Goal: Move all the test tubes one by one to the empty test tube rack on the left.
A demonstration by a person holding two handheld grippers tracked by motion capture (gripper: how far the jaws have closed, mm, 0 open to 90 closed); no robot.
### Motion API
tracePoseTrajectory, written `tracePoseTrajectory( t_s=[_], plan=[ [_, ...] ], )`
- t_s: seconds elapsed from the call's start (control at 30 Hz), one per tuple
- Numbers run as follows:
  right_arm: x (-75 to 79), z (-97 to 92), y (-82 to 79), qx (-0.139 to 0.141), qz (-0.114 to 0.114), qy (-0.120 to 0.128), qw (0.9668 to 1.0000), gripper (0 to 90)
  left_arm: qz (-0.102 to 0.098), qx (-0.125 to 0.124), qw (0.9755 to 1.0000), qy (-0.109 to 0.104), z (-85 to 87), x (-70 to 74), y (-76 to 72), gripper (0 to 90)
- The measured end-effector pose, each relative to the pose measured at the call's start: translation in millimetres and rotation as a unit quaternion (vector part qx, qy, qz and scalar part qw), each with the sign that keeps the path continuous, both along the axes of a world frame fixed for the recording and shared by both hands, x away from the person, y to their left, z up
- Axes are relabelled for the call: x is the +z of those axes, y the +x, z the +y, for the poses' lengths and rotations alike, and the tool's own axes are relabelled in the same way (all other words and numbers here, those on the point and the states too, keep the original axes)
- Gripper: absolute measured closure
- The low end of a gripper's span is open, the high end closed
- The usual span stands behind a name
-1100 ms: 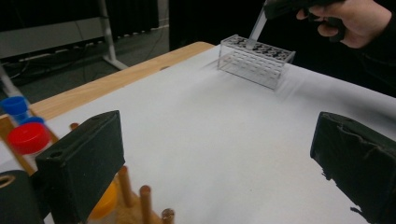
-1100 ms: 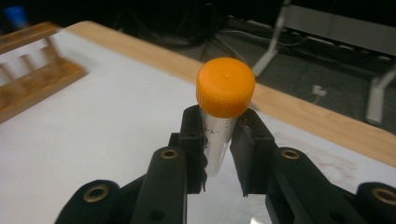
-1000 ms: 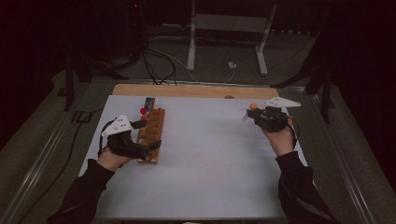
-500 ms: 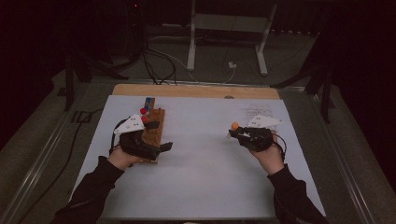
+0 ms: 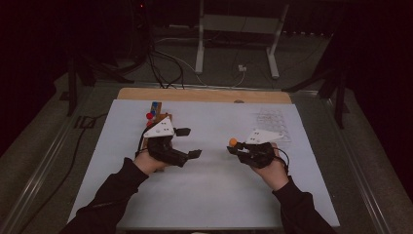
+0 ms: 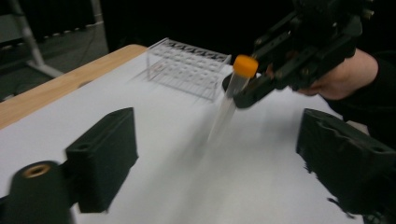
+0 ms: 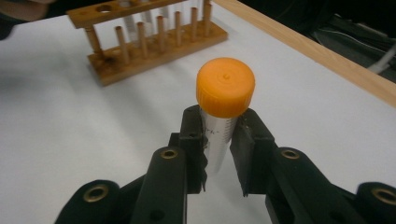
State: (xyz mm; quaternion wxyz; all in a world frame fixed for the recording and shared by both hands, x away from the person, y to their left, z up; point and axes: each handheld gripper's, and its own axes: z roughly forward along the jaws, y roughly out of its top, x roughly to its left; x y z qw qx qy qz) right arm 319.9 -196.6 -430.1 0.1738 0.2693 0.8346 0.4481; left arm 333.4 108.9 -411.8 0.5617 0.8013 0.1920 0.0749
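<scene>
Dim workshop all round, cables and a metal stand on the floor behind, and one white sheet-covered table [image 5: 214, 195] with a bare wooden strip along its far edge. I'll place everything off the wooden peg-and-hole test-tube rack [image 7: 154, 42], which sits toward the left far part of the table.

Progress, as I read it: a clear plastic tube with an orange screw cap [image 7: 224, 100] is already picked up and hangs in the air, well to the right of the wooden rack, over the middle of the sheet. The right gripper [image 7: 219, 149] is clamped on it just below the cap, pads pressing the tube wall from both sides, so the grab is done. The tube isn't in any rack yet, so the placing part is what's left. A clear plastic grid rack [image 6: 187, 67] sits on the far right, well apart from the wooden one. Can't tell which rack it's bound for. Looks a bit like a handover, but that's a guess.

The left gripper [image 5: 187, 144] hangs just right of the wooden rack's near end, pointing toward the tube. Its jaws have just been closing a little but are plainly wide apart, nothing between them and nothing touched; in its own view the tube shows in the gap only because it's farther off. Red- and blue-capped tubes [image 5: 152, 112] stand at the wooden rack's far end.
</scene>
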Motion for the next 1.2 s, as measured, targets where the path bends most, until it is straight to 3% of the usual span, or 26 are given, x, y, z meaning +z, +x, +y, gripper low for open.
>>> tracePoseTrajectory(
  t_s=[0.1,0.3,0.73,0.87,1.0,1.07,1.2],
  plan=[
    [0.1,4.8,-3.7,0.010,0.001,0.002,0.9999,75.1,-0.003,-0.008,1.0000,0.000,-10.6,1.0,1.6,17.8],
    [0.5,13.2,-8.6,0.029,0.004,0.004,0.9996,75.1,-0.008,-0.022,0.9997,0.005,-31.3,-1.2,3.7,33.5],
    [-0.8,20.8,-11.3,0.044,0.008,0.002,0.9990,75.1,-0.014,-0.059,0.9979,0.024,-65.3,-7.7,4.1,58.7],
    [-0.6,22.4,-12.0,0.043,0.007,0.003,0.9990,75.1,-0.021,-0.067,0.9972,0.026,-68.4,-7.1,3.7,69.7],
    [-0.1,21.7,-11.8,0.039,0.005,0.007,0.9992,73.8,-0.027,-0.061,0.9975,0.024,-66.6,-4.7,3.7,71.0],
    [0.6,20.6,-12.4,0.040,0.002,0.016,0.9991,62.1,-0.031,-0.052,0.9979,0.021,-62.5,-1.3,4.5,71.2],
    [3.0,13.0,-12.1,0.029,-0.004,0.034,0.9990,51.2,-0.036,-0.038,0.9984,0.020,-47.4,9.8,5.6,71.4]
  ],
)
